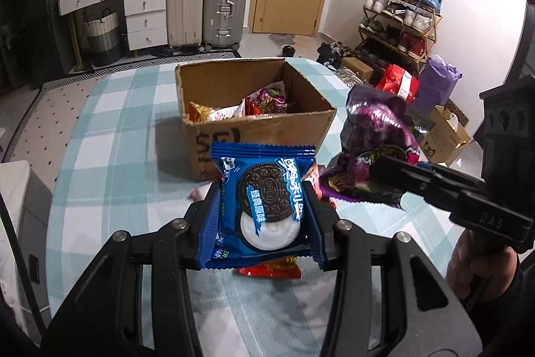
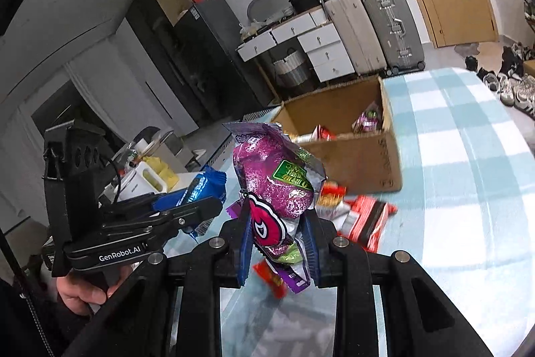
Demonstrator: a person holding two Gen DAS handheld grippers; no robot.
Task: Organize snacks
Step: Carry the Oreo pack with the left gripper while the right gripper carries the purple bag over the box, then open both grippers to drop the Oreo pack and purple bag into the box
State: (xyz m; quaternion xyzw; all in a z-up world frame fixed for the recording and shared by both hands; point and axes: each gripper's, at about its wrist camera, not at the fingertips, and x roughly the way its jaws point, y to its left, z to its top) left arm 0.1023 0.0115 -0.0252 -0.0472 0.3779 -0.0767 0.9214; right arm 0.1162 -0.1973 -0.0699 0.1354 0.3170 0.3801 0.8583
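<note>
I have my left gripper (image 1: 264,213) clamped low in the frame, my right gripper (image 2: 277,243) likewise clamped.

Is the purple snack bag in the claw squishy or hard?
Probably squishy: the purple snack bag looks puffy and crinkled where the right claw pinches it. It is likely light, since it stands up from a pinch near its bottom. The shiny wrapper may be a bit slippery.

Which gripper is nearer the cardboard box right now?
Hard to separate, perhaps the right. The right gripper, jaws shut on the purple snack bag, is raised beside the cardboard box. The left gripper, holding the Oreo pack, sits just before its front wall.
</note>
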